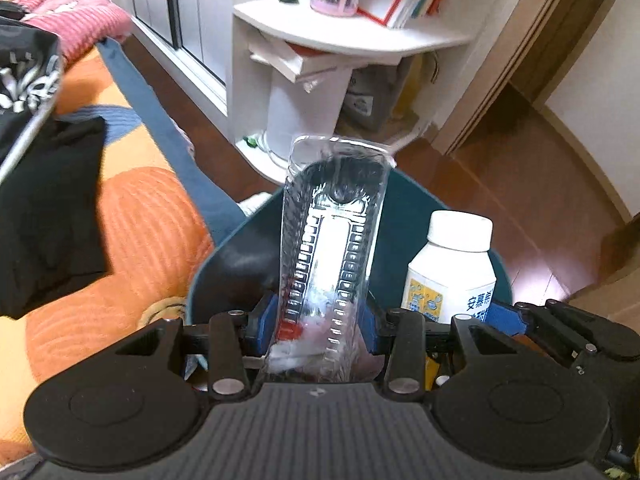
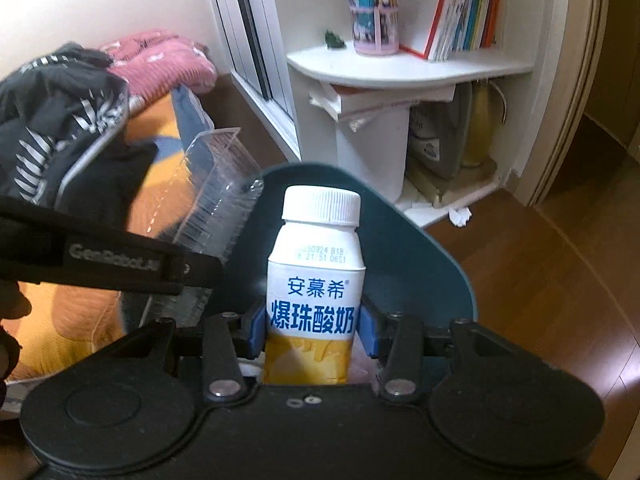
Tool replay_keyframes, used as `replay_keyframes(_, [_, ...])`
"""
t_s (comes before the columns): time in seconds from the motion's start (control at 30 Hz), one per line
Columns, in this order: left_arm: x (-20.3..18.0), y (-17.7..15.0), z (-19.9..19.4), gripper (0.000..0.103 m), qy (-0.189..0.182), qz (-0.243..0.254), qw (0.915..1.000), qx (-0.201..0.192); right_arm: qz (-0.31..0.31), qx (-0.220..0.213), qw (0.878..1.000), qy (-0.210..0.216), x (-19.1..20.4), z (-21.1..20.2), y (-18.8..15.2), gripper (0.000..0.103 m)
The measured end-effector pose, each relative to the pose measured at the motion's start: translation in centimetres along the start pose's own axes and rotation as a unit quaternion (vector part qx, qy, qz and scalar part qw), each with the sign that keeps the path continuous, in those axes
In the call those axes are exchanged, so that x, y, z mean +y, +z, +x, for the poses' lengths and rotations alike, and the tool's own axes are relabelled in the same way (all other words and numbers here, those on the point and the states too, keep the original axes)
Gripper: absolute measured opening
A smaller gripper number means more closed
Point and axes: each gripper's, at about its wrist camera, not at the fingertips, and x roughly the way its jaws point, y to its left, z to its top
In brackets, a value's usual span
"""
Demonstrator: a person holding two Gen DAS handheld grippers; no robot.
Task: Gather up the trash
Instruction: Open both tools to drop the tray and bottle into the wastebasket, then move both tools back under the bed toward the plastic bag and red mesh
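My left gripper [image 1: 318,320] is shut on a clear ribbed plastic tray [image 1: 332,232], which stands up from between the blue pads. Under it lies the open mouth of a dark teal bin [image 1: 404,208]. My right gripper [image 2: 312,332] is shut on a white yogurt bottle [image 2: 316,272] with a white cap and a yellow base, held upright over the same bin [image 2: 420,264]. The bottle [image 1: 450,268] also shows to the right in the left wrist view. The tray [image 2: 216,200] leans at the left in the right wrist view.
A bed with an orange cover [image 1: 132,220] and piled clothes [image 2: 60,128] lies to the left. A white corner shelf [image 2: 408,68] with books and a pen holder stands behind the bin. Crumpled paper [image 2: 460,216] lies on the wooden floor [image 2: 540,280].
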Motion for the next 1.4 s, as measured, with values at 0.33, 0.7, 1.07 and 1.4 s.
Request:
replay_keyframes(0.33, [-0.5,-0.5,6.1,0.042,-0.002,0.006,0.9989,0.047,-0.004,0.043,0.999,-0.008,-0.7,3.1,-0.6,0.044])
replay_keyframes(0.7, [-0.3,-1.2,7.6,0.063,-0.003,0.012,0.9986,0.052,-0.031,0.051,0.998,-0.024,0.1,3.8,-1.3,0.046])
replay_keyframes(1.07, [-0.4,-2.3,2.2,0.066,-0.013,0.019,0.9996,0.014,-0.021,0.029,0.999,-0.024,0.5,-0.3,-1.1,0.047])
replay_keyframes(1.4, [0.3,-4.2,-6.6,0.066,-0.018,0.018,0.9992,-0.032,-0.025,0.001,1.0,0.0,2.6,-7.0,-1.2,0.047])
